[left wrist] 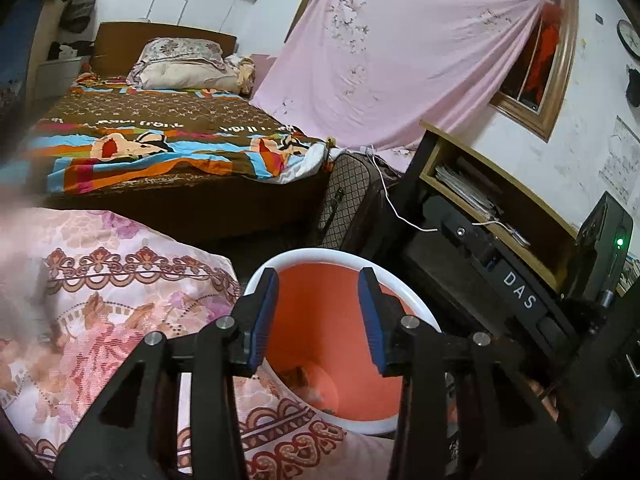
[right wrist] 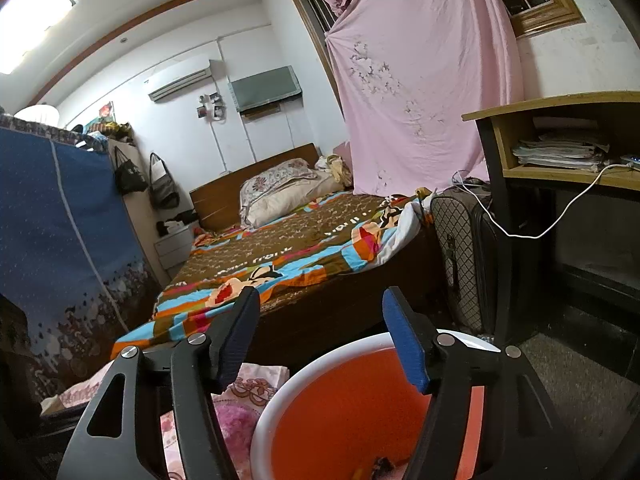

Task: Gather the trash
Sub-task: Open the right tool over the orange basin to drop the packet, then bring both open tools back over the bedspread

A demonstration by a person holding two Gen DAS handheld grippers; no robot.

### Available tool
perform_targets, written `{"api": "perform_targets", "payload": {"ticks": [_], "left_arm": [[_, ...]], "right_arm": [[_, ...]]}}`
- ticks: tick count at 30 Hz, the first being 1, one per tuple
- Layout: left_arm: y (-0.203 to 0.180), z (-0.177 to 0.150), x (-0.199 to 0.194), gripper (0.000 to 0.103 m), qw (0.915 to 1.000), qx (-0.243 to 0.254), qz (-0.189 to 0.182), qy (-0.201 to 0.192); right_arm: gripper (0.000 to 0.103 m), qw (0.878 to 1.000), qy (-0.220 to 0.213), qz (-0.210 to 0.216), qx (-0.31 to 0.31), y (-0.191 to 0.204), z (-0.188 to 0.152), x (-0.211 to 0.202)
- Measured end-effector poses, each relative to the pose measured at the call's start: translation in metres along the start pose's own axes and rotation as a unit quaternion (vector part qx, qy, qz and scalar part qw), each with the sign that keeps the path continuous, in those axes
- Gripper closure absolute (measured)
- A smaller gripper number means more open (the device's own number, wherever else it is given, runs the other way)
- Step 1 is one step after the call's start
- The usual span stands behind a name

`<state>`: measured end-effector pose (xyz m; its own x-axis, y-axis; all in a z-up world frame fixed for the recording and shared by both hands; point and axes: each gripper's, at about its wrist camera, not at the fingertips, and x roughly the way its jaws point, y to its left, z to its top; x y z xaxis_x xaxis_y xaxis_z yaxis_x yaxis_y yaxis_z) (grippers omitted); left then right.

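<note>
1. I am holding my left hand-held gripper (left wrist: 318, 316) over the mouth of the bin (left wrist: 416, 308) — its blue pads (left wrist: 264, 320) are standing apart with nothing between them.
2. I am keeping my right hand-held gripper (right wrist: 320, 340) near the same bin's white rim (right wrist: 280, 408), jaws parted wider and empty too.
3. The trash (left wrist: 316, 394) is lying at the bottom of the bin: small crumpled scraps, too blurred to name. A dark scrap (right wrist: 382, 466) is showing in the right wrist view as well.
4. The bin is sitting on the floor just beside the floral cushion (left wrist: 120, 304), with the bed's foot edge (left wrist: 180, 200) beyond it and the worktop's dark leg (left wrist: 416, 168) off to the right.
5. What could go wrong — my two tools are crowding one opening, so I am risking a knock between them, or a nudge to the rim that tips the light bin.
6. A loose white cable (right wrist: 560, 216) is hanging from the worktop's shelf; a careless swing could be snagging it.
7. Materials: the bin looks like smooth, rigid plastic, orange inside with a rounded white lip; the pads are ribbed and rubbery; the cushion is soft printed cloth.
</note>
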<state>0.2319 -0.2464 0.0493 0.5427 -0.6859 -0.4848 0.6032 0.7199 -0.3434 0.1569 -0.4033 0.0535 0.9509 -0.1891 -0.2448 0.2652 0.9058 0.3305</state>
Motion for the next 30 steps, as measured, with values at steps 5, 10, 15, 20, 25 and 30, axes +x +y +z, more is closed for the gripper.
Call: {"api": "perform_targets", "payload": {"ticks": [5, 10, 15, 20, 25, 30], "left_arm": [[0.006, 0.001, -0.011, 0.073, 0.9994, -0.004, 0.023, -0.025], [0.015, 0.003, -0.028, 0.066, 0.9968, -0.006, 0.057, -0.055], [0.028, 0.005, -0.048, 0.055, 0.9919, -0.012, 0.094, -0.084], [0.04, 0.003, -0.07, 0.037, 0.9845, -0.014, 0.13, -0.117], [0.053, 0.0, -0.091, 0.014, 0.9726, -0.021, 0.175, -0.151], [0.07, -0.008, -0.117, 0.011, 0.9524, -0.037, 0.224, -0.203]], "right_arm": [[0.034, 1.0, -0.01, 0.003, -0.007, 0.001, 0.001, -0.002], [0.026, 0.999, -0.034, 0.01, -0.022, 0.008, 0.002, -0.008], [0.019, 0.997, -0.061, 0.017, -0.034, 0.019, 0.004, -0.013], [0.002, 0.995, -0.088, 0.029, -0.043, 0.031, 0.002, -0.019], [0.0, 0.991, -0.114, 0.042, -0.059, 0.046, -0.002, -0.025], [0.0, 0.987, -0.133, 0.06, -0.069, 0.062, -0.007, -0.03]]}}
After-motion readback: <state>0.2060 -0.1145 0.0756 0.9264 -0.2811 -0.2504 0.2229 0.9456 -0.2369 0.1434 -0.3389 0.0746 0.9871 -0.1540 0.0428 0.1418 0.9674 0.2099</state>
